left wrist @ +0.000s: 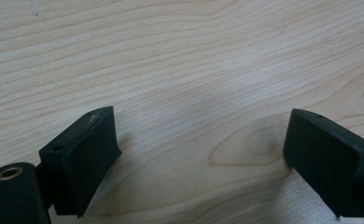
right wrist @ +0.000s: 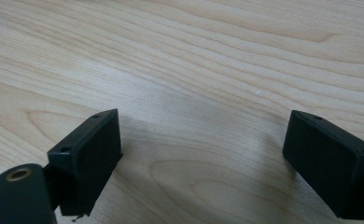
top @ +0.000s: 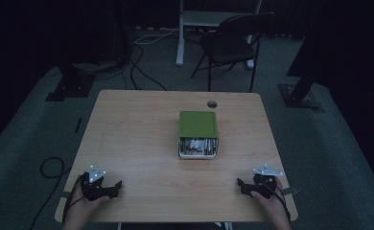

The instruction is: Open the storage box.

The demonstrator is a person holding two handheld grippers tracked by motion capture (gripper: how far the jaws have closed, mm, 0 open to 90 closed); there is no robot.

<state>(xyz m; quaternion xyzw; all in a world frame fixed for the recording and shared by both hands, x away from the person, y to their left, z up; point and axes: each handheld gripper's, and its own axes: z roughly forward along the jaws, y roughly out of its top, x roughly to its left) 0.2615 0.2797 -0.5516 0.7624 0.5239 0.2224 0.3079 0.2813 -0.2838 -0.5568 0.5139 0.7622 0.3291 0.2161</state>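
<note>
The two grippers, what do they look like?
Both the left gripper and the right gripper are black with a grey three-cornered plate on top. Each has two blocky black fingers, and a brass-coloured ring near the left one. A dark cable trails from each.

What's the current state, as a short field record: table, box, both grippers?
table: light wooden table, round cable hole near its far edge
box: green-lidded box at table centre, slightly right; near end open, small items inside too blurred to name
left gripper: left gripper at near-left corner, jaws wide apart, nothing between them, bare wood below
right gripper: right gripper at near-right corner, jaws wide apart, nothing held
contact: both grippers apart from the box
background: black folding chair beyond the table, cables on the floor
</note>
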